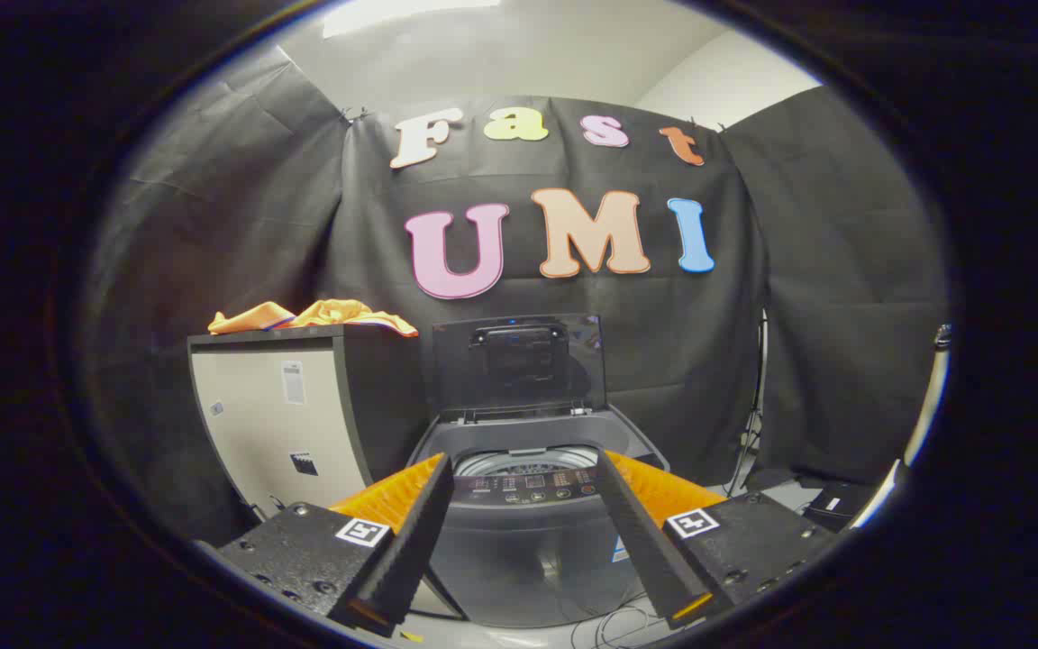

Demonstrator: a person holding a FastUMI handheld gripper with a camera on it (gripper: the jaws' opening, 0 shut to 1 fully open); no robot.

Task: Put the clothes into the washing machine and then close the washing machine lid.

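In the gripper view, the hand-held gripper [528, 478] is hovering with its two fingers [411, 532] spread wide apart, released and grasping nothing. A top-loading washing machine [532, 550] is standing just ahead of the fingers, showing in the gap between them. Its lid [517, 362] is standing raised and upright at the back of the machine, leaving the drum opening [519, 461] uncovered. A control panel [532, 487] is running along the machine's front edge, just in front of the opening. To the left of the washing machine, and just beside it, a cabinet [276, 424] with a pale front is standing taller than the machine's body. The orange clothes [312, 317] are lying crumpled on top of that cabinet, well apart from the fingers and outside the drum. Some loose cables [614, 622] are lying on the floor at the foot of the washing machine.
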